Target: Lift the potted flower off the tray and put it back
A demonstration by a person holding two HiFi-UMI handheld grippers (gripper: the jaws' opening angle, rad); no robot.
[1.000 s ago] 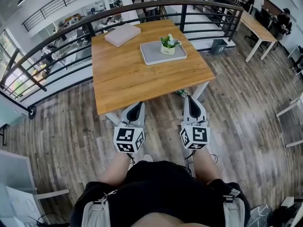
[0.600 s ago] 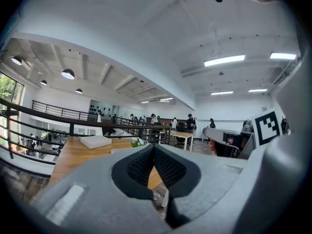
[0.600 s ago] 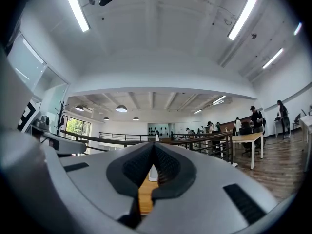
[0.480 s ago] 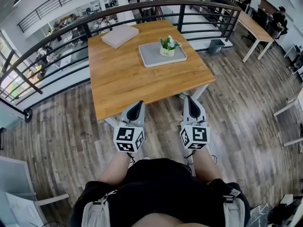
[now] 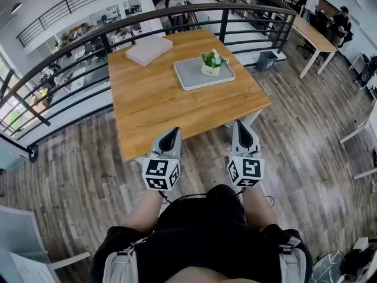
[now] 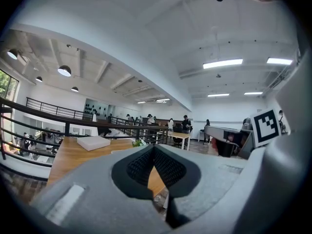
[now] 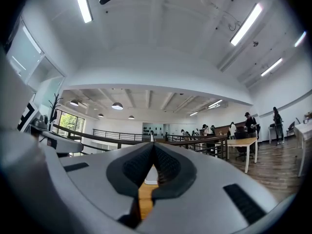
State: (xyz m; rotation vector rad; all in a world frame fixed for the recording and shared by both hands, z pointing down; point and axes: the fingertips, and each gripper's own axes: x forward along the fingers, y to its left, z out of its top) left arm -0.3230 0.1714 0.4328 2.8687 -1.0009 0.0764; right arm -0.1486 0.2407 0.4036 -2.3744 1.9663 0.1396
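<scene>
One potted flower point(image 5: 212, 62) on one tray point(image 5: 191, 78), one white box point(image 5: 148, 50), one surface point(image 5: 171, 105); left claw point(image 5: 174, 131) and right claw point(image 5: 240, 124) clenched, empty.

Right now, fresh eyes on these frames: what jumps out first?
The orange wooden table against the curved black railing, with a small potted flower standing on a grey tray near its far right corner and a flat white box at the far left. In the foreground, the left gripper and right gripper, both shut and empty, sit by the table's near edge.
</scene>
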